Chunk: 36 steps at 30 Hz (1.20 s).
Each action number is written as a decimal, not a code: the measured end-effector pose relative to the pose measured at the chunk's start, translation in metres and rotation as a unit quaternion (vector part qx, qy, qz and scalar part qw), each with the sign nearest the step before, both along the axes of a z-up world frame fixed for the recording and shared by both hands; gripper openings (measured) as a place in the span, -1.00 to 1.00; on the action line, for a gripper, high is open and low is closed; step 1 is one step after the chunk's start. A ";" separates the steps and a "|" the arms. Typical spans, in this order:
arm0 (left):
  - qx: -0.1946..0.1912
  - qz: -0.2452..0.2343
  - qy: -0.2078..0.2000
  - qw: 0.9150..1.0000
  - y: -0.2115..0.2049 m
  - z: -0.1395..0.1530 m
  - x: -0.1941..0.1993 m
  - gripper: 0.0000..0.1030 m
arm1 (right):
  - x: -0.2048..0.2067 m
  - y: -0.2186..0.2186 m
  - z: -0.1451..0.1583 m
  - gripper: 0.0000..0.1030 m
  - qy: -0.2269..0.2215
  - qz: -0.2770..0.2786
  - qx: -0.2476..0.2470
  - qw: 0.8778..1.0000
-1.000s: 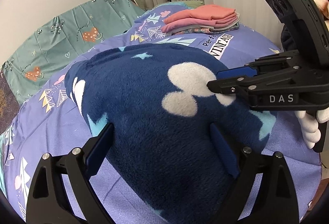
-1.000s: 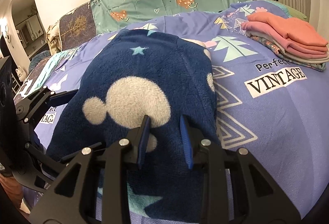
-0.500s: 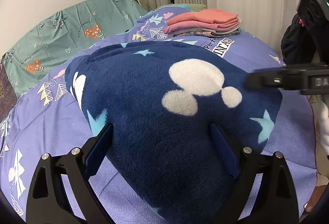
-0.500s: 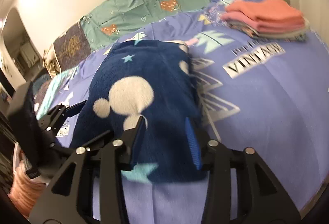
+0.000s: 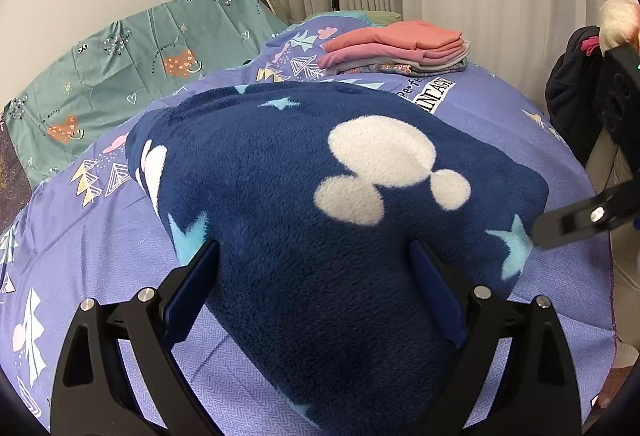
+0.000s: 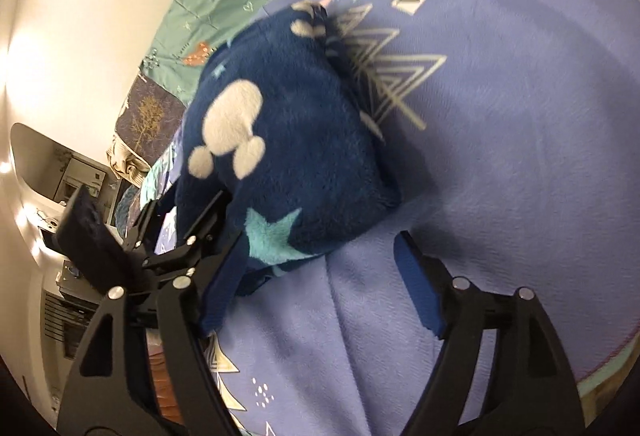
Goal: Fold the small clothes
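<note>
On bedspread (image 5: 480, 107): folded fleece (image 5: 304, 195), grippers spread.

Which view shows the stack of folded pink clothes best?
The left wrist view: the folded stack sits whole and sharp on the bedspread. The right wrist view catches only a blurred sliver at its top edge.

left wrist view: sits low behind the left gripper (image 5: 314, 290), faces forward over the navy fleece garment (image 5: 320, 203) toward the folded clothes stack (image 5: 396, 49); close.
right wrist view: behind the right gripper (image 6: 320, 284), rolled sideways (horizon tilted), close above the purple bedspread (image 6: 500, 115).
shared: garment, bedspread; each view catches the other gripper at its edge.
</note>
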State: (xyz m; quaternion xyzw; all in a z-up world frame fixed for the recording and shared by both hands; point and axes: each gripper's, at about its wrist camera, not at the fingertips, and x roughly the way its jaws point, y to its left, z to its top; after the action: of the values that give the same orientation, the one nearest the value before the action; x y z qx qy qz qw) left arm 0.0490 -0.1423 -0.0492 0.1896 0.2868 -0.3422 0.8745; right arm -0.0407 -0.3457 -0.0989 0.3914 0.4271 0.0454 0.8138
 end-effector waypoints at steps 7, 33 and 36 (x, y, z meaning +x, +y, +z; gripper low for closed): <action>-0.004 0.001 0.002 1.000 -0.002 0.001 0.000 0.82 | 0.018 -0.001 -0.014 0.57 0.022 -0.032 0.041 0.998; -0.127 -0.022 0.104 0.986 0.028 0.024 0.025 0.96 | 0.063 0.011 -0.021 0.96 -0.015 -0.087 -0.008 0.996; -0.192 0.014 0.143 0.971 0.053 0.030 0.055 0.96 | 0.063 0.010 -0.022 0.96 -0.019 -0.081 -0.005 0.997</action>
State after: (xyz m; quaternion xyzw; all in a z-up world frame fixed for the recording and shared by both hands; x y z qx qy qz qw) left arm 0.1043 -0.0890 -0.0192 -0.0374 0.3407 -0.4021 0.8490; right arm 0.0223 -0.3359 -0.1205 0.4196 0.3791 -0.0154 0.8246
